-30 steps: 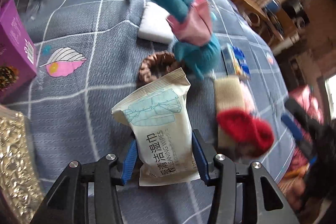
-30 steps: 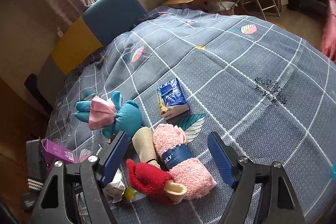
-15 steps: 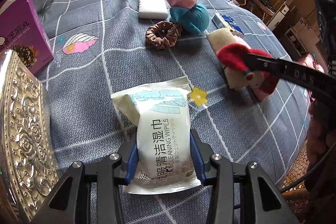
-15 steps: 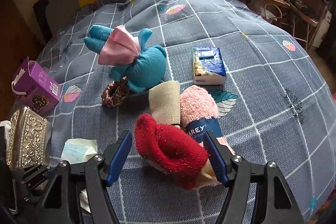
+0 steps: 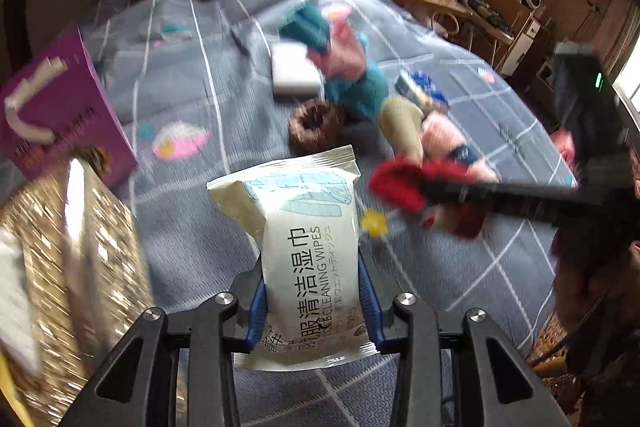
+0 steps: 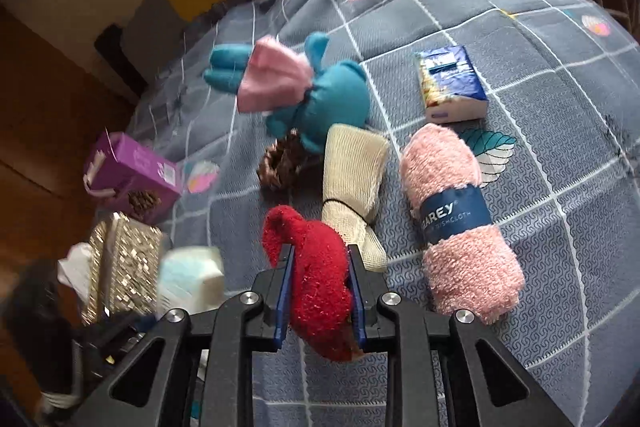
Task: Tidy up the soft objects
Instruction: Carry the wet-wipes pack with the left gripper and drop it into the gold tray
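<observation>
My left gripper [image 5: 311, 291] is shut on a white pack of cleaning wipes [image 5: 308, 251], held above the grey checked bedspread [image 5: 192, 227]. My right gripper [image 6: 320, 287] is shut on a red fuzzy sock [image 6: 316, 267], which also shows in the left wrist view [image 5: 404, 183]. On the bed lie a beige sock [image 6: 354, 179], a pink rolled dishcloth [image 6: 456, 219], a teal plush toy with a pink bow [image 6: 312, 87], and a brown scrunchie [image 6: 280, 163]. The wipes pack shows blurred at the left of the right wrist view [image 6: 190, 279].
A purple box [image 6: 128, 179] and a gold embossed tin [image 6: 120, 259] sit at the bed's left edge. A blue tissue pack [image 6: 450, 83] lies beyond the dishcloth. A white sponge block [image 5: 294, 73] lies behind the plush toy. A desk and shelves stand past the bed.
My right gripper has closed on the red sock, having been open around it. My left gripper has kept hold of the wipes pack and tilted its view up and back, blurring the scene.
</observation>
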Demonstrator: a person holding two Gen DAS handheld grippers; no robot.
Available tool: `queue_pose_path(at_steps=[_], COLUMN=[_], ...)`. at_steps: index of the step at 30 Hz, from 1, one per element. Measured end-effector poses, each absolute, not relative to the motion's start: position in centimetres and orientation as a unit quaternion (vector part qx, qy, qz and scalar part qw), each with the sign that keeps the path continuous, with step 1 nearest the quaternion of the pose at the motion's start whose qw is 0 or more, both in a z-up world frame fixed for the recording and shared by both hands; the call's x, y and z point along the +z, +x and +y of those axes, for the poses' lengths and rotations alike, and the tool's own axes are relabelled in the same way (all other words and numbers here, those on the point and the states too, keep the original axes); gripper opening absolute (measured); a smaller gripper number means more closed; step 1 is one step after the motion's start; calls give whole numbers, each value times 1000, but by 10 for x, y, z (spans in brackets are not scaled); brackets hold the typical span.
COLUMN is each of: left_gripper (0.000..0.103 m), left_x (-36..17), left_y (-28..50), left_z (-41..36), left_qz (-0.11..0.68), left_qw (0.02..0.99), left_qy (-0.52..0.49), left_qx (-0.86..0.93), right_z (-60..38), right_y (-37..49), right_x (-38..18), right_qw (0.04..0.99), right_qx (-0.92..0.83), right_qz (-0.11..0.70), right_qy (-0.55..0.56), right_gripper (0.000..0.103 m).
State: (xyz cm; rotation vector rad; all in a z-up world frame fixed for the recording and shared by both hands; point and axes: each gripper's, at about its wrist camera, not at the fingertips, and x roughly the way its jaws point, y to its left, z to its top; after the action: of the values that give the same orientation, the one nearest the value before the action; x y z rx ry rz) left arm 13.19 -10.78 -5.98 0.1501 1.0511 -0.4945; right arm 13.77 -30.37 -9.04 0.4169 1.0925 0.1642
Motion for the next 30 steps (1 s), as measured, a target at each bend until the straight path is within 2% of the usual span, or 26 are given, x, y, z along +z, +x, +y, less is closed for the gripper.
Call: queue_pose_path(at_steps=[7,18,25,30], left_gripper=[39,39,39,39], left_x=[-12,50,71,65], left_y=[183,282,319,291], left_z=[-103,-79,21,115], left_qz=[470,441,429,416], left_qw=[854,881,902,909], left_qy=[57,81,16,-2], left_qx=[-217,-153,-48,29], right_z=[-250,-242,-239,-238], right_y=[142,148,152,151], right_x=[-123,-130,-132,-132], right_qw=[795,794,796,797], right_qx=[106,106,108,109], right_qz=[593,596,595,594], right_qy=[72,50,35,24], right_gripper=[25,27,28,29])
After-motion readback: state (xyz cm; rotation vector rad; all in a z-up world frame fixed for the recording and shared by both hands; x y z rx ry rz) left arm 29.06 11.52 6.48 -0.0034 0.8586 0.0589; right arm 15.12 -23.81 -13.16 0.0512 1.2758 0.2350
